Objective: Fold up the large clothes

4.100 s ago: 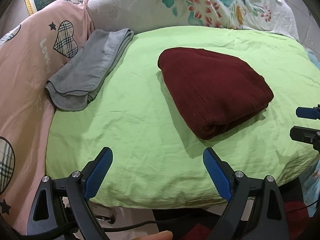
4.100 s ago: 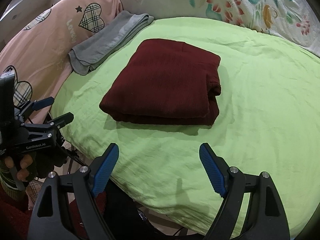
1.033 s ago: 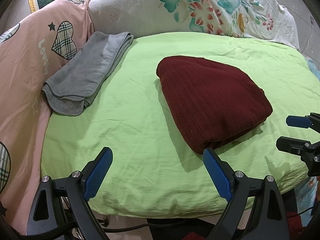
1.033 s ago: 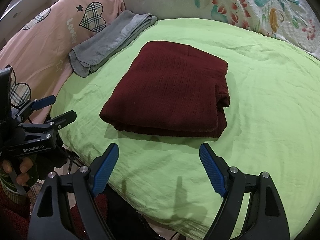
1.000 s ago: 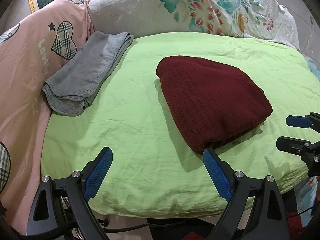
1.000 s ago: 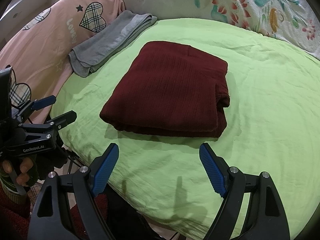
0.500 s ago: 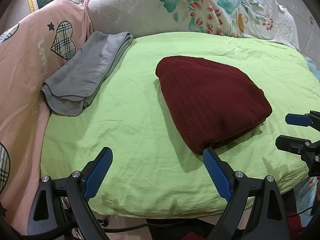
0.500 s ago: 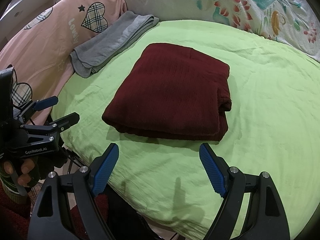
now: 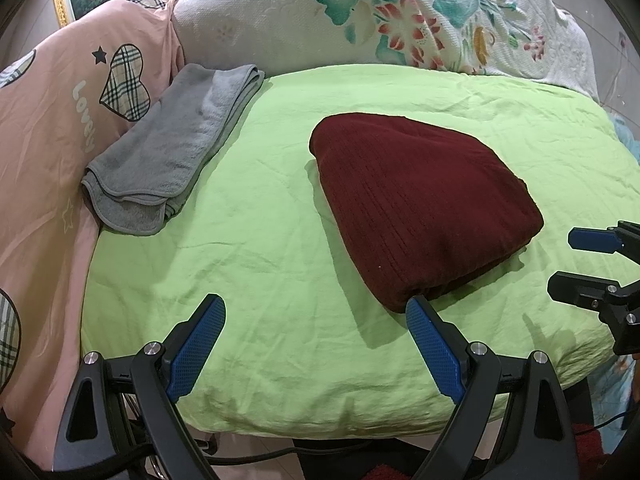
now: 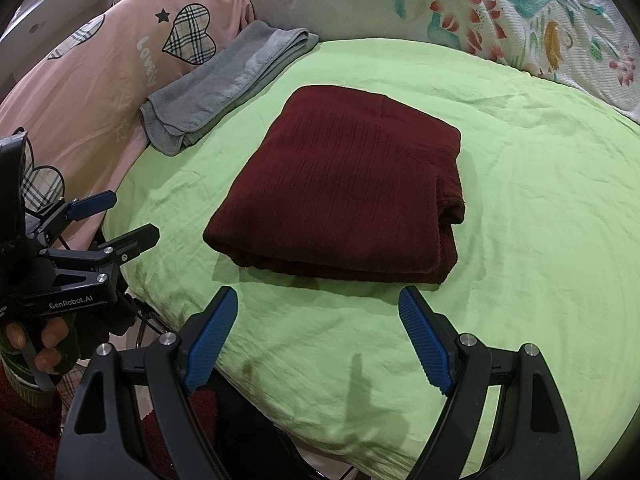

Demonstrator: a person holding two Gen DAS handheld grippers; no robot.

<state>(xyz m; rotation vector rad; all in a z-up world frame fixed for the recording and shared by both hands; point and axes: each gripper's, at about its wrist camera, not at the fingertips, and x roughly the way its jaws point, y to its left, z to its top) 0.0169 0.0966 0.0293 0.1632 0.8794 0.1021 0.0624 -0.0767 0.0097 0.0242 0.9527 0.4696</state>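
at the middle of the green bed (image 9: 280, 240) lies the folded maroon garment (image 9: 420, 208), a grey towel (image 9: 176, 152) at its 10 o'clock. the left gripper (image 9: 316, 344) and right gripper (image 10: 316, 332) hang wide and empty at its 6 o'clock edge. a one-layer pinch could drag the stack open.

I count: one folded maroon garment (image 9: 420, 208), one folded grey towel (image 9: 168, 156), one green sheet (image 9: 260, 280), one floral pillow (image 9: 360, 16), one pink quilt (image 9: 52, 120), two grippers.
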